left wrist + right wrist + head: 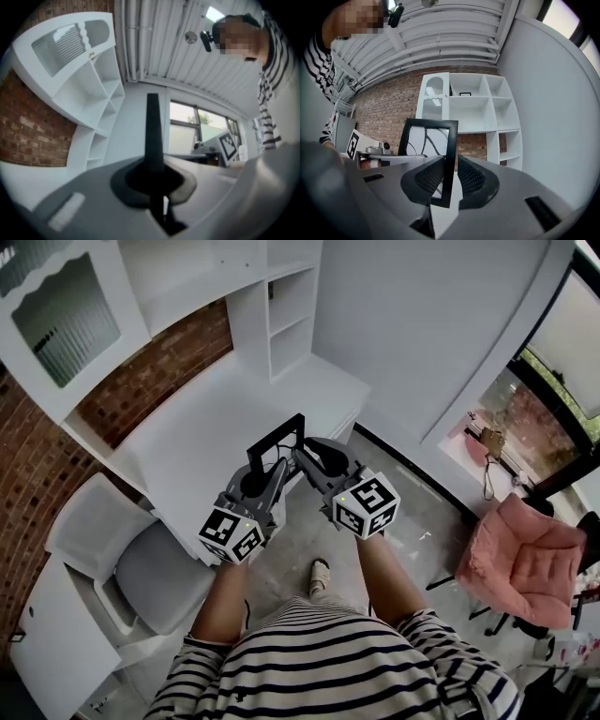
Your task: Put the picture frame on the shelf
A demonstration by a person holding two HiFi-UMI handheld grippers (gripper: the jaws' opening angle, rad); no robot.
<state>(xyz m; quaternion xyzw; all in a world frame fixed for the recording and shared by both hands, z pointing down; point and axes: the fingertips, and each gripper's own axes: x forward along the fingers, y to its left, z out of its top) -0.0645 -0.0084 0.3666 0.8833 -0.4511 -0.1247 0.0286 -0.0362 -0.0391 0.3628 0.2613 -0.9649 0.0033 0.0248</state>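
The picture frame [277,435] is black with a white picture crossed by dark lines, and it hangs upright in the air in front of the white desk [211,432]. My left gripper [277,470] is shut on its near left part. In the left gripper view the frame [153,126] stands edge-on as a thin black bar between the pads of the left gripper [154,180]. My right gripper [302,455] is shut on the frame's right side bar [452,140], with its meshed pads [429,177] against it. The white shelf unit [291,310] stands beyond the desk.
The shelf unit [480,108] has open compartments and a glass door, against a brick wall [155,371]. A grey chair [141,563] stands at the left of the desk. A pink armchair [525,559] sits at the right by a window. A white wall panel [422,324] rises right of the shelf.
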